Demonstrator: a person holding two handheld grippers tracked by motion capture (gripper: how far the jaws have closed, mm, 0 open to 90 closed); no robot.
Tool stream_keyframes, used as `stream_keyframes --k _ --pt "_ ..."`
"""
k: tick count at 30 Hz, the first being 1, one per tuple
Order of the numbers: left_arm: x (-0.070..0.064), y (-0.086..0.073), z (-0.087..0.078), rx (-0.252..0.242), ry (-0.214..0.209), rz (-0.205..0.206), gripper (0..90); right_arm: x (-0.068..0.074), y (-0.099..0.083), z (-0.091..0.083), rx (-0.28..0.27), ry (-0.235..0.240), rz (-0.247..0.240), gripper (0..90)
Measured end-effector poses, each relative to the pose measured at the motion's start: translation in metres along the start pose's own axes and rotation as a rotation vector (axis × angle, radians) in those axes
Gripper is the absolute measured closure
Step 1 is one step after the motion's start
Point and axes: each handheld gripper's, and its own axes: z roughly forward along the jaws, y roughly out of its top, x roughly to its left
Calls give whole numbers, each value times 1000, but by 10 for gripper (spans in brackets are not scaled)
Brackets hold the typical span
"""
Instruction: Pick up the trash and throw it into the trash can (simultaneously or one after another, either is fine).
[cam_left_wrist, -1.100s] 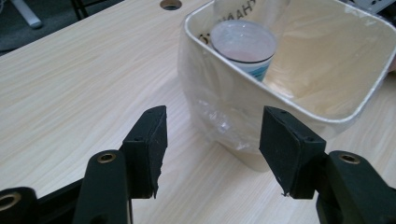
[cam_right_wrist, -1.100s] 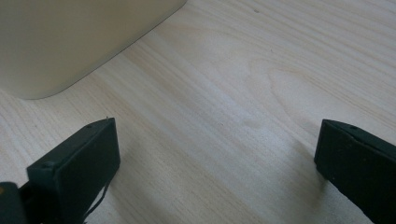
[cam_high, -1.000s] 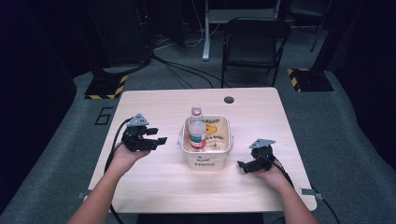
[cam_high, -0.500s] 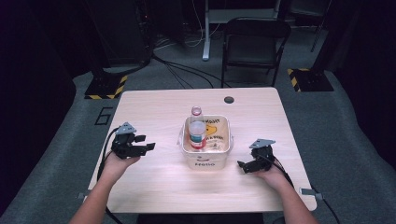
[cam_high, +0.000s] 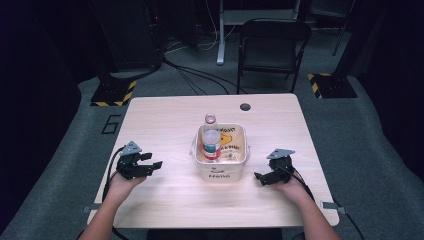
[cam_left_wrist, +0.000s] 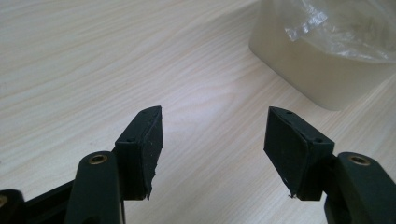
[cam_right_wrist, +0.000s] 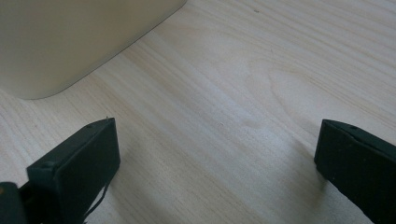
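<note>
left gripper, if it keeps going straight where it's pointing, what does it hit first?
Likely the cream tub holding the bottle. The left gripper, jaws open, aims slightly beside its near corner, so a miss is possible.

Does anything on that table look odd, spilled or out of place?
Nothing is spilled or broken. One small oddity: the plastic bottle stands upright in the cream tub, taller than its rim. Both open claws, left claw and right claw, hold nothing.
</note>
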Motion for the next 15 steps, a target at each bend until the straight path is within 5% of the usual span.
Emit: stream_keyframes --k 15 --pt "12 -30 9 23 25 -54 342 0 0 0 0 0 0 0"
